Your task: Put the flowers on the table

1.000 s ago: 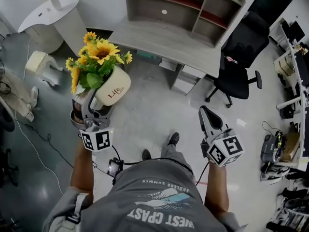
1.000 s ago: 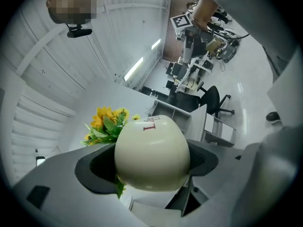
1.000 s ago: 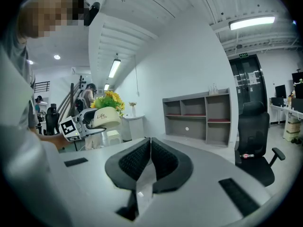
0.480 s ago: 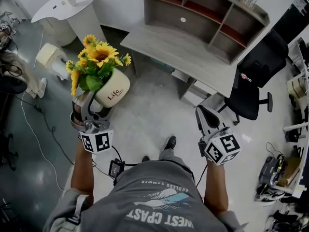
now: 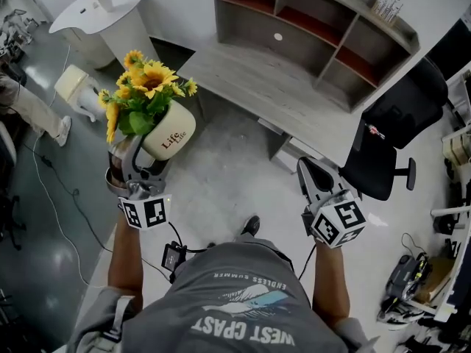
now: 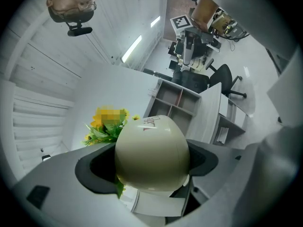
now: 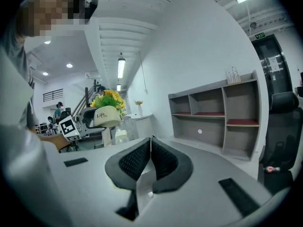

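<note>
A cream pot (image 5: pixel 171 130) printed "Life" holds yellow sunflowers (image 5: pixel 151 79) with green leaves. My left gripper (image 5: pixel 140 149) is shut on the pot and carries it tilted, high above the floor. In the left gripper view the pot's rounded body (image 6: pixel 152 153) fills the space between the jaws, with the flowers (image 6: pixel 106 125) behind it. My right gripper (image 5: pixel 313 176) is shut with nothing in it, jaws pressed together in the right gripper view (image 7: pixel 150 152), where the pot (image 7: pixel 107 116) shows at the left. The grey table (image 5: pixel 276 90) lies ahead.
A grey shelf unit (image 5: pixel 316 31) stands on the back of the table. A black office chair (image 5: pixel 394 134) is at its right. A white round stand (image 5: pixel 103 20) is at the far left, with a cream stool (image 5: pixel 73 85) beside it. A cable runs along the dark floor at left.
The view has shifted slightly as the person steps forward; the table sits a little nearer. Both grippers keep their hold and pose.
</note>
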Available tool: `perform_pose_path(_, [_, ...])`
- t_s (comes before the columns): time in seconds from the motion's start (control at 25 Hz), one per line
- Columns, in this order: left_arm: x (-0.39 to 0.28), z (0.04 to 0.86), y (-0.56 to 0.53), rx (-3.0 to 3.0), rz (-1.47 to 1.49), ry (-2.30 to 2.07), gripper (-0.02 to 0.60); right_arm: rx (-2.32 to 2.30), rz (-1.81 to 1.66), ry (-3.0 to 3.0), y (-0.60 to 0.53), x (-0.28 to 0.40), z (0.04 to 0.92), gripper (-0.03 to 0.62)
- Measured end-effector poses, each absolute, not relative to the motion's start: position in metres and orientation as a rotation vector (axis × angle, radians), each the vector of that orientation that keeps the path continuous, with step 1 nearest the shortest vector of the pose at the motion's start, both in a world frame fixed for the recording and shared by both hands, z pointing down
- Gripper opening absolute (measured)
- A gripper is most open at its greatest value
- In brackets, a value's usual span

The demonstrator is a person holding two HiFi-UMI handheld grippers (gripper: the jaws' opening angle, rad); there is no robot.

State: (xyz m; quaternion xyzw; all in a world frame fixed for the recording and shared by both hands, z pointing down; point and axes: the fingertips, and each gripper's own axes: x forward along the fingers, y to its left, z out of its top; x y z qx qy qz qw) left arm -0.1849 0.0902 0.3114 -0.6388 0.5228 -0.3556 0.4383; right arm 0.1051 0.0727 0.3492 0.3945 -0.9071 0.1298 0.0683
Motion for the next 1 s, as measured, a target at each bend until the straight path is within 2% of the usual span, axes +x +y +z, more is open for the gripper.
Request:
perform_pose_path(0.64, [-0.155,0.290,0.100,-1.507,-0.912,1.298,0.428,1.180,0.424,-2.777,0.075,0.143,0.355,0.029])
perform_pose_path(1.0, [-0.121,0.308,-0.033,-1.582,-0.880,1.215,0.428,1.304,0.488,-2.692,-0.013,0.180,0.370,0.029])
